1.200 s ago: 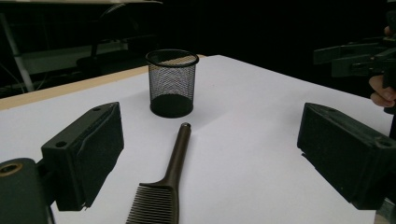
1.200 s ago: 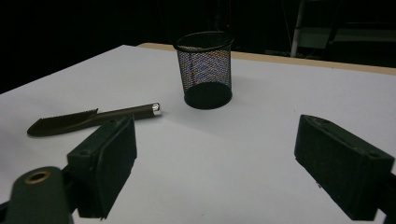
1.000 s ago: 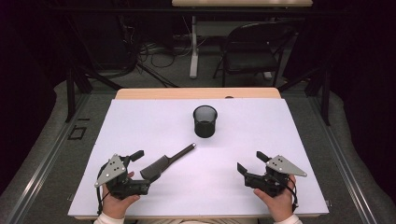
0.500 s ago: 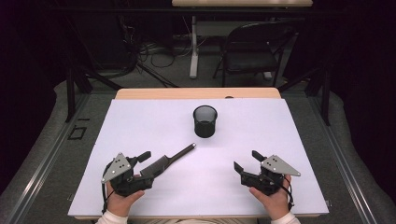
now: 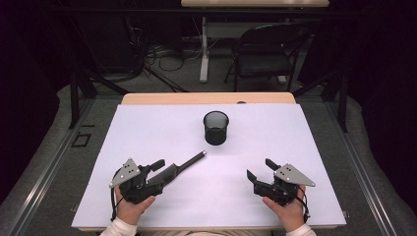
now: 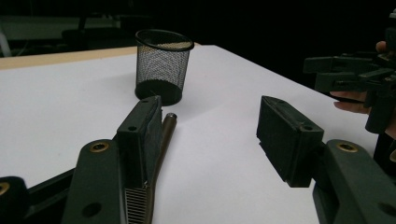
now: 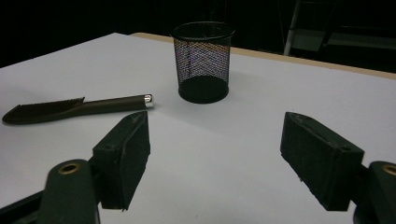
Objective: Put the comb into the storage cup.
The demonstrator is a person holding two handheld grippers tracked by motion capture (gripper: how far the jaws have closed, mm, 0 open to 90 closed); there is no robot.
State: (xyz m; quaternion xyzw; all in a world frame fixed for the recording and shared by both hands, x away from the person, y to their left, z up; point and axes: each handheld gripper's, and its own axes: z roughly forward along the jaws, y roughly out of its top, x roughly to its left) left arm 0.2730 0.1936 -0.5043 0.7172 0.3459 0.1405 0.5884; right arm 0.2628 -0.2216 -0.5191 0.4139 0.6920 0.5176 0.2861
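Observation:
A dark comb (image 5: pixel 183 164) with a long handle lies slanted on the white table (image 5: pixel 147 128), its handle tip toward a black mesh cup (image 5: pixel 216 128) that stands upright mid-table. My left gripper (image 5: pixel 164 171) straddles the comb's toothed end. In the left gripper view the comb (image 6: pixel 164 133) lies along the inner face of the left jaw, the other jaw stands well off it, and the jaws (image 6: pixel 210 107) have just been closing. My right gripper (image 5: pixel 259 168) rests at the front right, open, its jaws having closed slightly with nothing between them (image 7: pixel 217 121). The comb (image 7: pixel 70 108) and cup (image 7: pixel 203 60) show ahead of it.
A bare wooden strip (image 5: pixel 206 98) runs along the table's far edge. A folding chair (image 5: pixel 265 49) and cables stand on the floor beyond. The other hand's gripper (image 6: pixel 355 70) shows at the right of the left gripper view.
My left gripper has slid forward over the comb's toothed end, and its jaws have narrowed around it. The right gripper has kept its place, with its jaws slightly narrower.

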